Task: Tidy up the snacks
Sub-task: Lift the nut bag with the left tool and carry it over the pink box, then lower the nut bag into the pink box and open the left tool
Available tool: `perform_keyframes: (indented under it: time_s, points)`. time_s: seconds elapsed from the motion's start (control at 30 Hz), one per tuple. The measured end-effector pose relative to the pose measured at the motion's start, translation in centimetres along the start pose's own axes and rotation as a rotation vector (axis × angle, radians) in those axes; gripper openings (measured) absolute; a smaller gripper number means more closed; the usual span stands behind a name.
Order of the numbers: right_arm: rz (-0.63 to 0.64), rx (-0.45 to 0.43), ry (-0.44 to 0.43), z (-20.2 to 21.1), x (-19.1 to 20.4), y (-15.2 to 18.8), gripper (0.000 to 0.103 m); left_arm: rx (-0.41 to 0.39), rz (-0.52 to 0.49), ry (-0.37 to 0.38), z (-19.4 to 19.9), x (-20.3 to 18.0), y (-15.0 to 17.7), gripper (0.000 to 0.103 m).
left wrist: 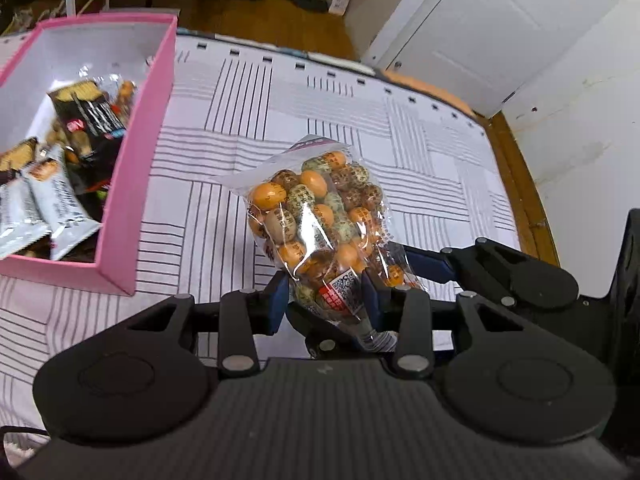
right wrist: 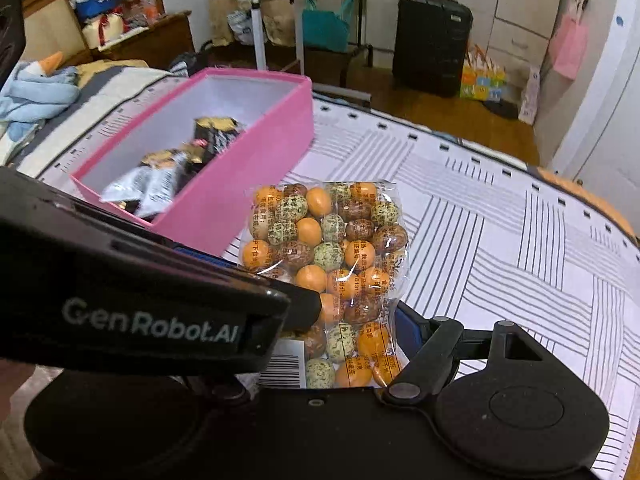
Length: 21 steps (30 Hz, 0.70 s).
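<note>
Both the left gripper [left wrist: 326,292] and right gripper [right wrist: 352,344] clamp the candy bag [left wrist: 320,216] (pink box [left wrist: 132,184] alongside).

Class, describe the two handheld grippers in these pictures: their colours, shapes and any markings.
Both are matte black. The left gripper has a ribbed body, two round housings, linkage arms with silver pivot pins, and blue finger pads. The right gripper looks alike. White lettering "GenRobot.AI" marks the left one's side.

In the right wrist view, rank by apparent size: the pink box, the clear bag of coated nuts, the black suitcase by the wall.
1. pink box
2. bag of coated nuts, though nearness to the camera enlarges it
3. black suitcase, far away, so looks smallest
</note>
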State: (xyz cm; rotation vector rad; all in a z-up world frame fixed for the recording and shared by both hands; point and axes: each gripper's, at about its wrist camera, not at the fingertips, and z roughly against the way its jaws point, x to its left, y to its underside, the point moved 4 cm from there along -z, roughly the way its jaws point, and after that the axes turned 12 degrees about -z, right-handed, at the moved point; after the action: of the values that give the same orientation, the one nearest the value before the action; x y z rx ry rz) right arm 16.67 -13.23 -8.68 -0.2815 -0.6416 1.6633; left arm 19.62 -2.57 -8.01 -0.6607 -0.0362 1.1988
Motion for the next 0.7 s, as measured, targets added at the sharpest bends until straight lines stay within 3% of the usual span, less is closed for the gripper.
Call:
perform_keyframes:
  time_s: [0.17,0.3,0.4,0.7]
  points:
    - [0.054,-0.05,-0.001,2.1,2.6,-0.4,0.081,-0.056,-0.001,-0.011,3.1,0.4,0.1,0.037]
    - [0.096,-0.08,-0.071,2.7,4.9,-1.8,0.082,-0.104,0.009,-0.064,4.9,2.0,-0.2,0.041]
    - [0.097,-0.11,-0.143,1.5,5.8,-3.6,0.081,-0.144,0.017,-0.104,5.7,4.1,-1.0,0.041]
    - [0.098,-0.071,-0.307,-4.0,10.0,-8.9,0.082,-0.149,0.103,-0.146,5.9,13.4,-4.0,0.042]
